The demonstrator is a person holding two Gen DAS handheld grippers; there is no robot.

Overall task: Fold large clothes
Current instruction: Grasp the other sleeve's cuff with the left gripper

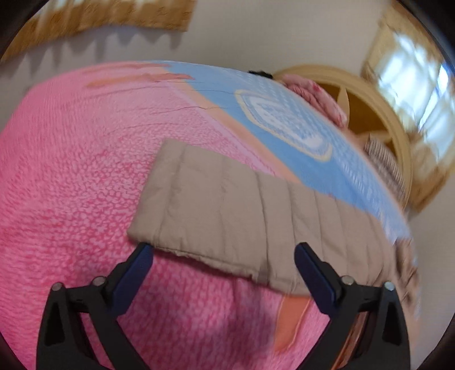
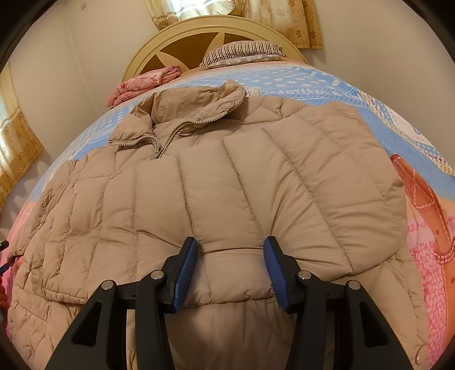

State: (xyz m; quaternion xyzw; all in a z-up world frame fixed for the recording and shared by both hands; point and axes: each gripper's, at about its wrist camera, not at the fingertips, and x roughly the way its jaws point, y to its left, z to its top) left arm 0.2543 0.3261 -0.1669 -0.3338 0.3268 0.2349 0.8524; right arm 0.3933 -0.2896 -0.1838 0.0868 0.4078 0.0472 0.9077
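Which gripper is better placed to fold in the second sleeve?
Left. Left gripper is open at the flat sleeve's edge; right gripper grips the first sleeve, folded across the jacket.

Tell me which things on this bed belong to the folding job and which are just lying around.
Part of the job:
- beige puffer jacket
- its sleeve, folded across the front, cuff between the right gripper fingers
- left gripper, open

Just lying about:
- pink floral blanket
- striped pillow
- bedspread
- headboard
- curtains

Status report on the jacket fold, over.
Left hand-held gripper open, empty. Right hand-held gripper clamped on folded sleeve of tan jacket. Nothing obstructing.
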